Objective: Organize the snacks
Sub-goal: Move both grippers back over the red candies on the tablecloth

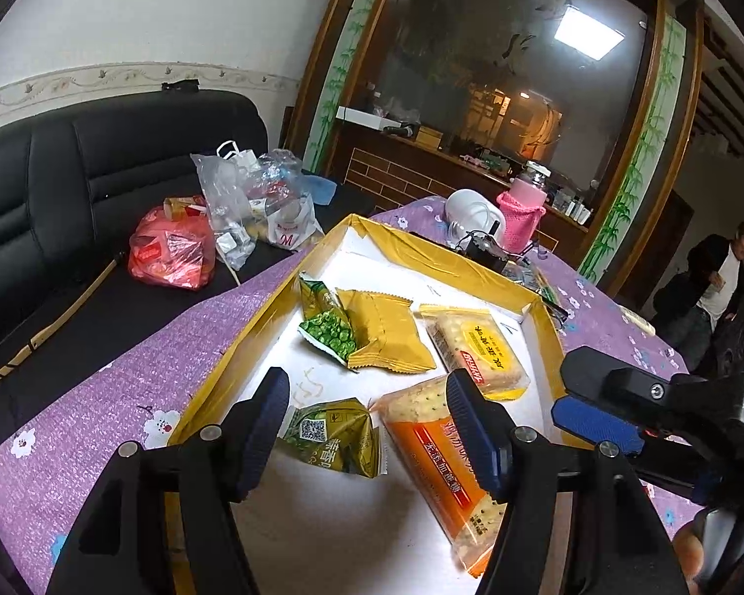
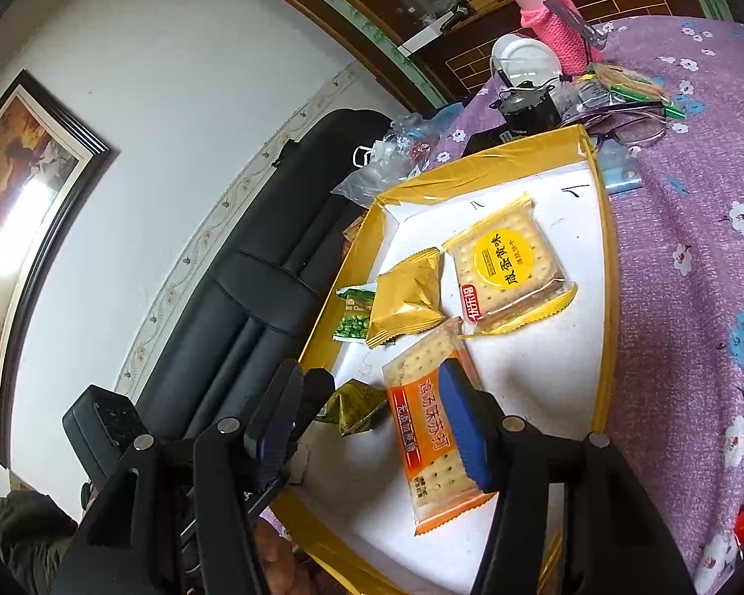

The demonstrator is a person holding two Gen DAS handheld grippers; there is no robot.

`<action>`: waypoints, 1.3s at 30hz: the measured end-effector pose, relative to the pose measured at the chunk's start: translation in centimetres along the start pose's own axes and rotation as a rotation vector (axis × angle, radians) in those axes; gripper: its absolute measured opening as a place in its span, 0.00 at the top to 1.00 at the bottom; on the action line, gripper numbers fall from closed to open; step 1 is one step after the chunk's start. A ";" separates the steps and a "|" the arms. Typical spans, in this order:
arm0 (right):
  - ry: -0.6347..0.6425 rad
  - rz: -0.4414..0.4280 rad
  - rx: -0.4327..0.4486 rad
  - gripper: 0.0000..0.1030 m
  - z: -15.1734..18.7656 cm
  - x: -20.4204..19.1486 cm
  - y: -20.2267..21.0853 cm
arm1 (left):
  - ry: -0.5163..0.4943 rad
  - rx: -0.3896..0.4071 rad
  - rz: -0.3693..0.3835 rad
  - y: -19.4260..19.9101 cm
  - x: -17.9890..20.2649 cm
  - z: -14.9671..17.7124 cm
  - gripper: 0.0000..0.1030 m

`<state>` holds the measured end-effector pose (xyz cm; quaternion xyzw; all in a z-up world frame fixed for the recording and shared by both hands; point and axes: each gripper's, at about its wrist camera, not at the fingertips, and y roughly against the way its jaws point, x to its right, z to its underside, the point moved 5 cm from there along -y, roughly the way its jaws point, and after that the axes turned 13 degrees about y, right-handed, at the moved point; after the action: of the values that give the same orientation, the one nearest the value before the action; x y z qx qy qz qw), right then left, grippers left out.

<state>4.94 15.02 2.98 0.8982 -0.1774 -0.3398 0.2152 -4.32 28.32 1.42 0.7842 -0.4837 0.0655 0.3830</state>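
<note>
A shallow white box with a yellow rim (image 1: 421,243) (image 2: 471,168) lies on the purple cloth and holds several snacks. In it are a green pea packet (image 1: 330,332) (image 2: 354,317), a gold packet (image 1: 392,337) (image 2: 411,297), a yellow-label cracker pack (image 1: 481,347) (image 2: 508,267), an orange cracker pack (image 1: 436,466) (image 2: 426,441) and a green folded packet (image 1: 332,439) (image 2: 357,406). My left gripper (image 1: 369,426) hovers open above the green folded packet. My right gripper (image 2: 372,416) (image 1: 578,396) hovers open over the orange pack, holding nothing.
A black sofa (image 1: 99,173) beside the table carries a red bag (image 1: 171,253) and clear plastic bags (image 1: 243,198). Behind the box stand a pink bottle (image 1: 521,213) (image 2: 550,5), a white cup (image 1: 471,213) and glasses (image 2: 630,124). A person (image 1: 719,272) stands far right.
</note>
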 end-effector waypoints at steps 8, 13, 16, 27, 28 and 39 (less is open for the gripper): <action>0.007 0.014 0.012 0.43 0.0 -0.2 1.9 | -0.001 0.018 0.007 0.3 0.2 -0.1 0.32; 0.001 0.025 0.026 0.42 0.1 0.4 3.3 | -0.016 0.044 0.033 1.0 0.6 0.0 0.32; -0.011 0.029 0.035 0.42 0.2 1.0 4.3 | -0.031 0.045 0.037 1.1 0.9 0.0 0.30; -0.055 0.077 0.101 0.42 0.2 4.4 9.3 | -0.097 0.029 0.019 1.3 2.2 0.5 0.30; -0.060 0.080 0.104 0.42 0.2 4.8 9.5 | -0.104 0.026 0.017 1.3 2.4 0.6 0.30; -0.095 0.098 0.134 0.41 1.0 7.7 12.4 | -0.160 -0.002 0.039 2.2 5.4 1.6 0.27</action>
<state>7.55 0.76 4.51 0.8836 -0.2534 -0.3586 0.1625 -3.74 22.95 4.08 0.7771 -0.5279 0.0097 0.3426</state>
